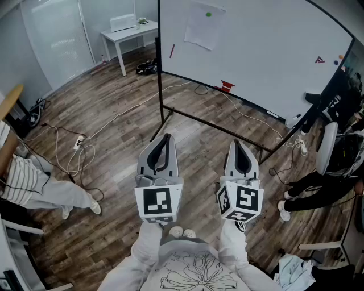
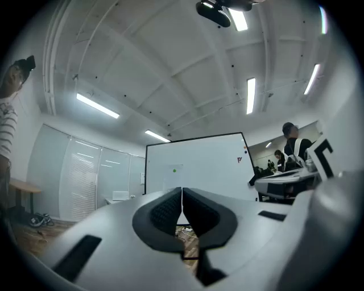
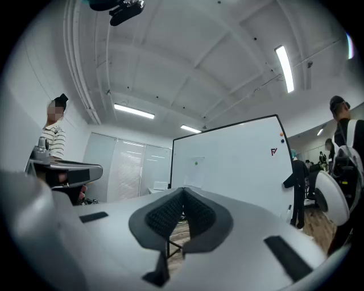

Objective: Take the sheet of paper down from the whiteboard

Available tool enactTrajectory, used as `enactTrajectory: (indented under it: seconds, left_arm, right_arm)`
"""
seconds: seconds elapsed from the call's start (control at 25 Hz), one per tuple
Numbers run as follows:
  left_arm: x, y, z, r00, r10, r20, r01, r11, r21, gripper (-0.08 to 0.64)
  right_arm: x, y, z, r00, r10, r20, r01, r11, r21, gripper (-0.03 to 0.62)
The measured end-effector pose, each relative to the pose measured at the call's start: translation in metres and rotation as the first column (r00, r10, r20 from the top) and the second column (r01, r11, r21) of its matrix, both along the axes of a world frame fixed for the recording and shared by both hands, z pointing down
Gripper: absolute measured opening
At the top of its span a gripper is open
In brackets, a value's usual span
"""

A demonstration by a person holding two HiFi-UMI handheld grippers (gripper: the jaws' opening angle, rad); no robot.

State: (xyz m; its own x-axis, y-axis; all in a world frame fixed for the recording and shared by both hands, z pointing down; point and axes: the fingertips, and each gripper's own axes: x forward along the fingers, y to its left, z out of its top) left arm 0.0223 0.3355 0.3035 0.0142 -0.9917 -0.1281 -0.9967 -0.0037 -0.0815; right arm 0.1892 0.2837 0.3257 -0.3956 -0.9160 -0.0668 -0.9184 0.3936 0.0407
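Jaws of both grippers were clenched tight, pad against pad, with nothing between them. In the head view the left gripper [image 1: 166, 138] lay low in the frame at about seven o'clock and the right gripper [image 1: 236, 143] at about five o'clock. They were side by side but apart, both pointing toward twelve o'clock.

The sheet of paper [image 1: 203, 28] was on the whiteboard [image 1: 267, 51], up at twelve o'clock in that view. It hung high on the board's face near its left edge, pinned at its top by a green magnet [image 1: 208, 14]. Both grippers were well apart from it, with the wooden floor [image 1: 119, 96] and the board's black stand [image 1: 216, 122] between.

A red marker [image 1: 172, 50] clung to the board at about seven o'clock of the sheet. A red object [image 1: 227, 86] sat on the board's lower edge at about five o'clock of the sheet. In each gripper view the board stood beyond the closed tips, with the sheet and its green dot faint but visible just above them.

A white table [image 1: 128, 35] stood at eleven o'clock, beyond the board's left edge. A person in a striped shirt [image 1: 17, 179] was at nine o'clock and a person in black [image 1: 315, 187] at three o'clock. Cables [image 1: 74, 148] trailed over the floor at ten o'clock.
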Motion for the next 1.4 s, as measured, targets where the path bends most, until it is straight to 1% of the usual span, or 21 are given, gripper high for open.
enactTrajectory:
  seconds: [0.56,0.76,0.96,1.2,1.4]
  left_arm:
    - [0.010,-0.017,0.006,1.000,0.002,0.008,-0.002,1.000,-0.012,0.008]
    - [0.013,-0.033,0.011,1.000,-0.027,0.011,0.027,0.999,-0.020,0.008]
    - [0.013,-0.049,0.018,0.998,-0.054,0.014,0.054,0.998,-0.030,0.008]
    - [0.003,-0.092,0.030,0.999,-0.053,0.005,0.053,0.998,-0.043,0.008]
    - [-0.022,-0.160,0.041,0.999,-0.033,-0.002,0.032,0.998,-0.052,0.008]
  right_arm:
    - [0.008,-0.016,0.007,1.000,-0.008,0.004,0.008,1.000,-0.010,0.003]
    - [0.018,-0.036,0.013,1.000,-0.017,-0.002,0.017,1.000,-0.014,0.003]
    - [0.014,-0.054,0.028,0.998,-0.063,-0.015,0.062,0.997,-0.039,0.003]
    - [0.001,-0.098,0.041,0.998,-0.067,-0.014,0.067,0.996,-0.058,0.003]
    - [-0.025,-0.164,0.049,0.999,-0.048,-0.021,0.046,0.997,-0.062,0.003]
